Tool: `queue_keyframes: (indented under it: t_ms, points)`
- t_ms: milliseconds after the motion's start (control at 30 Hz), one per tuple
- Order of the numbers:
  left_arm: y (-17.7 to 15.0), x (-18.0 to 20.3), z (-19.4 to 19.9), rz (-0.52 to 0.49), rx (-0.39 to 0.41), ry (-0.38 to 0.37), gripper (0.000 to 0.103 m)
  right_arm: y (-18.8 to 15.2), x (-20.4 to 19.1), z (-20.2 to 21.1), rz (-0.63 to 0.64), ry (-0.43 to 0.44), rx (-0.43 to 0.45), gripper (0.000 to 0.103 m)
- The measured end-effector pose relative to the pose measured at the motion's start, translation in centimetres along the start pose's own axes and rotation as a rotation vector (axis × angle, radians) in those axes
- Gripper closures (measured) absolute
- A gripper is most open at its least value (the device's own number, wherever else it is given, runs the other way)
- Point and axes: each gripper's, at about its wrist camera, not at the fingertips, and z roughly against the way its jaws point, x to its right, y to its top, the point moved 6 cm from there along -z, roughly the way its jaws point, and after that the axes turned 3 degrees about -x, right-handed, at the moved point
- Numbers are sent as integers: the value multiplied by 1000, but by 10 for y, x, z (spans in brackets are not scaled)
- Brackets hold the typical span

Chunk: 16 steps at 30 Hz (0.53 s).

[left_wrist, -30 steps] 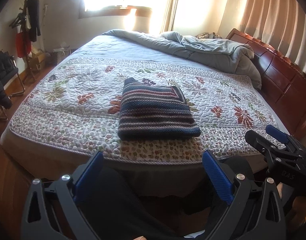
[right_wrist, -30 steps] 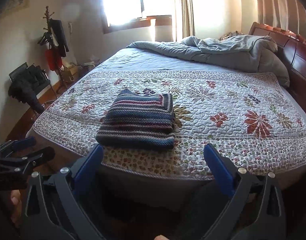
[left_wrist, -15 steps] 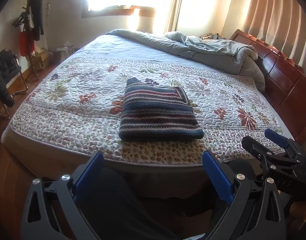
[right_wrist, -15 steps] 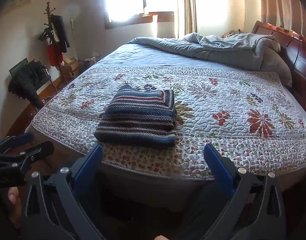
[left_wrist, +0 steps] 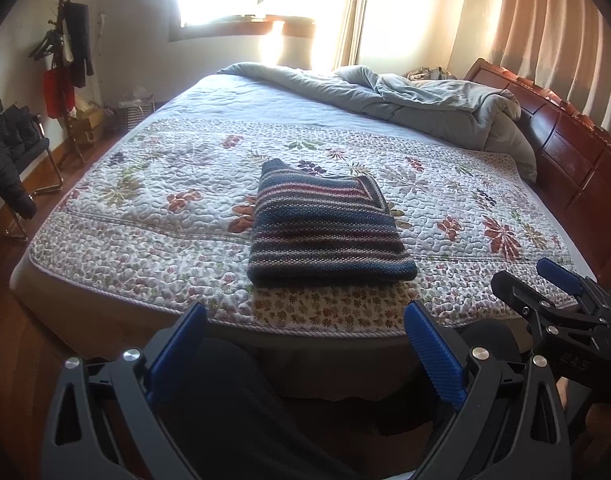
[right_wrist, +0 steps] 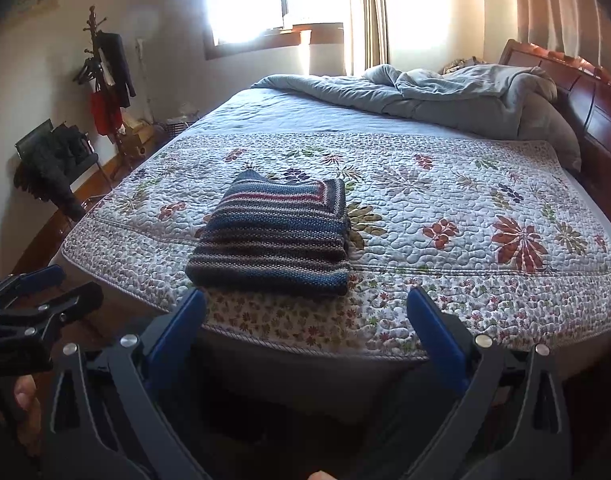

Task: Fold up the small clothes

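Left gripper (left_wrist: 305, 332): held low off the near edge of the bed (left_wrist: 105, 292), pointing forward over it; my fingers (left_wrist: 177, 344) spread wide, released, nothing between them.

Right gripper (right_wrist: 305, 320): same pose beside it, level with the mattress edge; blue-padded fingers (right_wrist: 433, 336) apart, empty.

Striped knit garment (left_wrist: 325, 228): folded into a flat, thick rectangle on the floral quilt (left_wrist: 145, 208), near the bed's front edge and just beyond both grippers, touching neither. Long axis runs away from me toward the far side of the bed; folded edge faces me, stripes cross it side to side.

Left wrist view only: my right gripper enters at the lower right, fingers open; dark clothing of my legs fills the gap below.

Right wrist view only: my left gripper at the lower left, with part of my hand (right_wrist: 23, 400) under it.

Both views: rumpled grey duvet (right_wrist: 445, 96) at the far end, wooden headboard (left_wrist: 577, 160) at right, coat stand (right_wrist: 105, 68) at left.
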Motion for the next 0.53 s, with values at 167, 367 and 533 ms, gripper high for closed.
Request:
queue_keyframes:
  t_ms: [167,367,533]
  points:
    - [2,-1,1,-4,4,7,4,0,0,-1,-1,1,-4,3]
    - [3,-3,3,-4,4,31,4,-1,0,-1,-2,0,-3,3]
    - [2,-2,5,-7,5,38,4,-1,0,-1,-3,-1,-2,3]
